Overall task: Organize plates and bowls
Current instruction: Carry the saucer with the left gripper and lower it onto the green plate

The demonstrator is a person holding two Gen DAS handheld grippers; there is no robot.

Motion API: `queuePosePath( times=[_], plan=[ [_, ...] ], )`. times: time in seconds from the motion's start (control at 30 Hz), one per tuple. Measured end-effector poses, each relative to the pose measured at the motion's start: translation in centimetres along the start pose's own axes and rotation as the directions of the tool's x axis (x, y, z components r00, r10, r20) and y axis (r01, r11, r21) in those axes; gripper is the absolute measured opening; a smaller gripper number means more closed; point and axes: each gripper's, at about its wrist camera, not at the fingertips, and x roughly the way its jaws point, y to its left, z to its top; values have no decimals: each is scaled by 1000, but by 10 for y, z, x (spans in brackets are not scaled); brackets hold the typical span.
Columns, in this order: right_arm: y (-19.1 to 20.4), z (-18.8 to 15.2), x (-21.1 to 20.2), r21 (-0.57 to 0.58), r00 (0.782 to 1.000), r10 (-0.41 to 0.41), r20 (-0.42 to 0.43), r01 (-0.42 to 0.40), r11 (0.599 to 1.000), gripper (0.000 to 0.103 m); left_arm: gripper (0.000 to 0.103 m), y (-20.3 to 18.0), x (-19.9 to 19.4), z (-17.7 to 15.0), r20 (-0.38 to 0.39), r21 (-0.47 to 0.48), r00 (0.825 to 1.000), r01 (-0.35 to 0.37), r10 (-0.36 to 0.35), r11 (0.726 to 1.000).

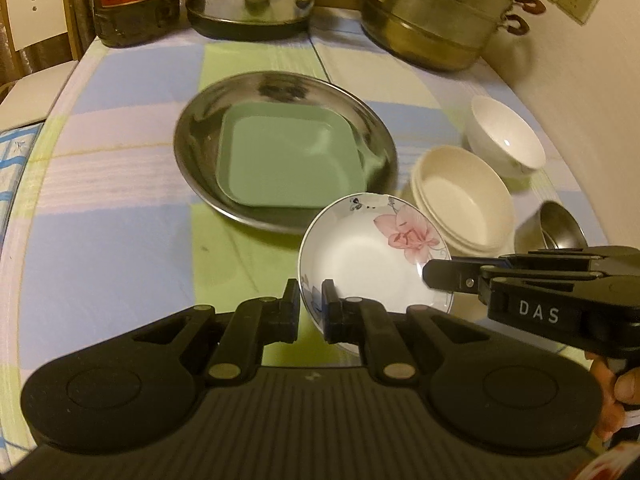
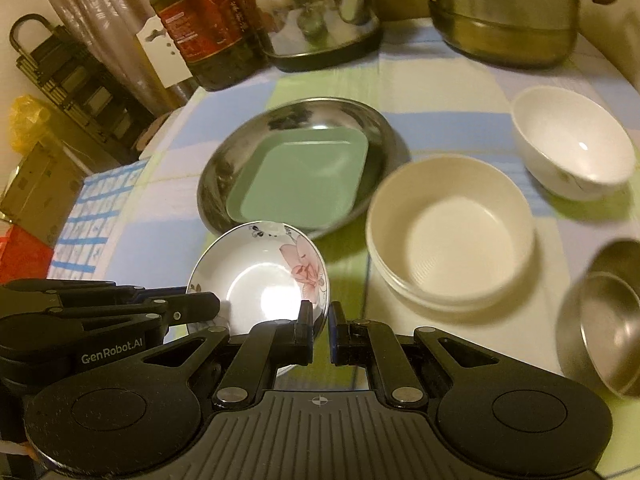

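Note:
A white flower-painted dish (image 1: pixel 372 256) (image 2: pixel 260 280) is held above the table. My left gripper (image 1: pixel 311 308) is shut on its near left rim. My right gripper (image 2: pixel 321 334) is shut on its right rim; it also shows in the left wrist view (image 1: pixel 436 274). The left gripper shows at the left of the right wrist view (image 2: pixel 212 308). Behind the dish, a green square plate (image 1: pixel 288 160) (image 2: pixel 304 180) lies in a round steel plate (image 1: pixel 192 136) (image 2: pixel 224 176).
Stacked cream bowls (image 1: pixel 464 196) (image 2: pixel 452 232), a white bowl (image 1: pixel 504 132) (image 2: pixel 572 140) and steel bowls (image 1: pixel 556 224) (image 2: pixel 604 316) stand at right. An oil bottle (image 2: pixel 204 24), kettle (image 2: pixel 316 12) and steamer pot (image 2: pixel 508 12) line the back edge.

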Motion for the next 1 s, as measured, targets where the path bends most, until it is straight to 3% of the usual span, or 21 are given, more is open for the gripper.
queuePosePath(
  times=[0.53,1.0],
  plan=[
    [6,58,38,11,998,-49,38,49,999,8,10,28,37,60,24,24,1000,12,-13,1000],
    [-3,92,84,15,996,-91,18,90,996,8,10,40,81,90,-14,16,1000,3,-3,1000]
  ],
)
